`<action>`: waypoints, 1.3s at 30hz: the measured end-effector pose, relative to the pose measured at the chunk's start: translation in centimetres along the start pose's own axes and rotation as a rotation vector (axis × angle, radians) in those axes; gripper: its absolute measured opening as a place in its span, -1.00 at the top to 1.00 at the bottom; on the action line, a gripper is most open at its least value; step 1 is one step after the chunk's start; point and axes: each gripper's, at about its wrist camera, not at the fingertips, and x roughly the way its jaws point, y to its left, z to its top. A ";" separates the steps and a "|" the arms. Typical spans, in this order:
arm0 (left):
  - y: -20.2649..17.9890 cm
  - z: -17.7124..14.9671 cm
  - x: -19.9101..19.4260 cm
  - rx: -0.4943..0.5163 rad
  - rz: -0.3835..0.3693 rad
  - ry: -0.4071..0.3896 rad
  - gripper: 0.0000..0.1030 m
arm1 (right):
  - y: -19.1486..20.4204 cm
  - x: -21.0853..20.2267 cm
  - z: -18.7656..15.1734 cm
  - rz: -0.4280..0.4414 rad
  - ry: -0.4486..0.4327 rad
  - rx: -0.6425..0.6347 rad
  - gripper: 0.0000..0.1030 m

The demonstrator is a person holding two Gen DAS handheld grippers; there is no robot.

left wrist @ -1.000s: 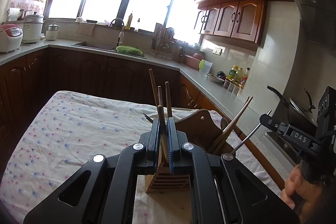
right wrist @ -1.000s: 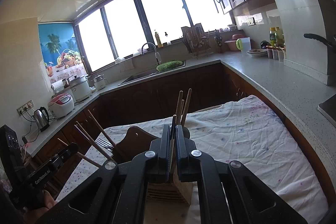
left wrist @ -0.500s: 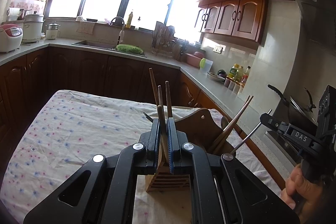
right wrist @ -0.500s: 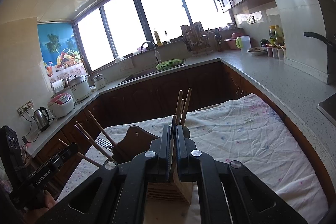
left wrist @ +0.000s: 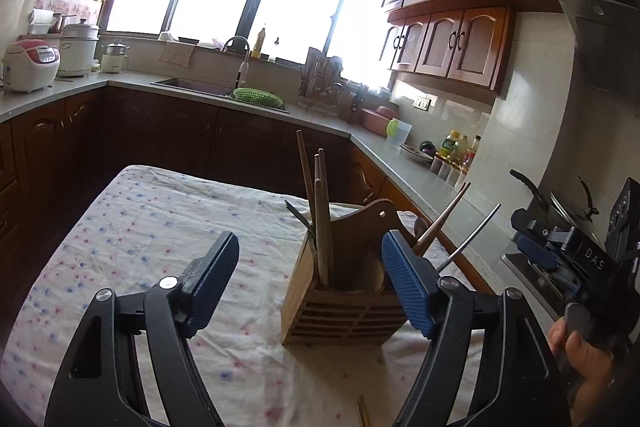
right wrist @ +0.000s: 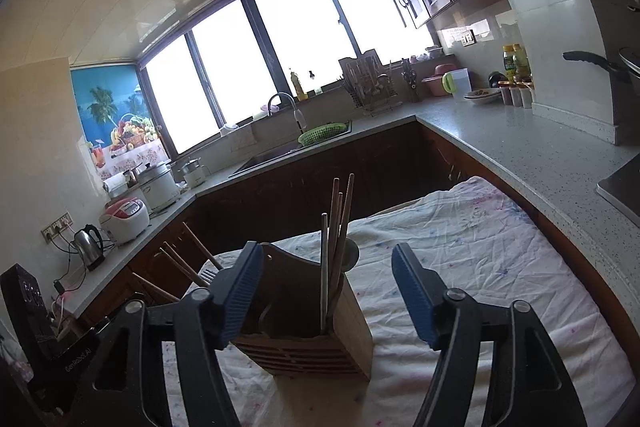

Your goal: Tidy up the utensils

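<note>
A wooden utensil holder (left wrist: 340,303) stands on the floral tablecloth (left wrist: 140,227). It holds several wooden chopsticks (left wrist: 318,211) upright, with more chopsticks and a metal utensil (left wrist: 472,235) leaning out on the right side. My left gripper (left wrist: 308,279) is open and empty, just in front of the holder. In the right wrist view the holder (right wrist: 312,331) with its chopsticks (right wrist: 338,227) sits between the fingers of my right gripper (right wrist: 328,291), which is open and empty. The right gripper also shows at the right edge of the left wrist view (left wrist: 560,251).
The cloth-covered table (right wrist: 480,247) sits inside an L-shaped counter (right wrist: 520,147) with a sink (left wrist: 200,87), green basket (left wrist: 256,95), rice cookers (left wrist: 32,63), kettle (right wrist: 90,245) and bottles (left wrist: 456,147). A stove with a pan (left wrist: 560,199) is at the right.
Both grippers have opened wide; they were shut half a second ago on thin utensils now standing in the holder. Both views sit slightly back from the holder.
</note>
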 end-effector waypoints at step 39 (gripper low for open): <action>-1.1 -13.4 -15.5 0.134 0.249 -0.074 -1.00 | 2.3 -17.3 -14.4 -0.040 -0.155 -0.206 -1.00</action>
